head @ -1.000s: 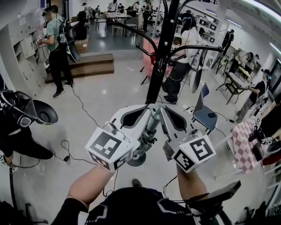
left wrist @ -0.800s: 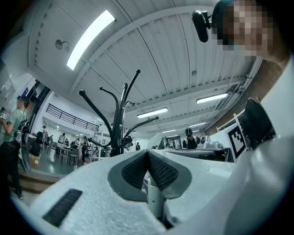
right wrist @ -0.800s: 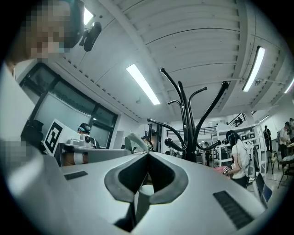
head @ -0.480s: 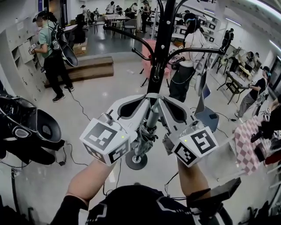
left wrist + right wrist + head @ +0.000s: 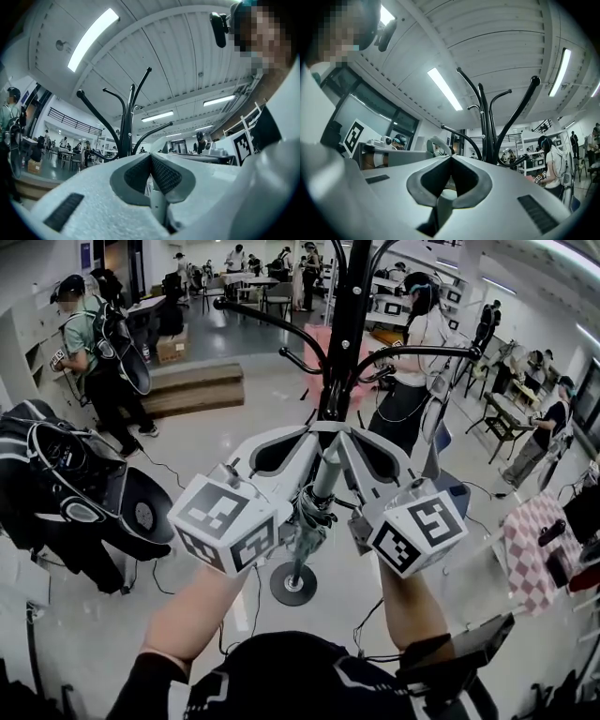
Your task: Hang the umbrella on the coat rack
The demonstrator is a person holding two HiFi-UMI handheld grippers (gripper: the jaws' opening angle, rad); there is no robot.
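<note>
Umbrella (image 5: 313, 510) within left tongs (image 5: 314, 435), right tongs (image 5: 346, 435)

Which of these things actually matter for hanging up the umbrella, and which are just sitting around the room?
In the job: umbrella, coat rack, left gripper, right gripper (both shut on the umbrella).
Just lying about: blue chair, checked cloth, wooden step, cardboard box.

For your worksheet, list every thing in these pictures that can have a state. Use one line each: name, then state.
umbrella: folded shut, gripped by both claws, not yet on the rack
coat rack: standing upright
left claw: shut on the umbrella
right claw: shut on the umbrella
</note>
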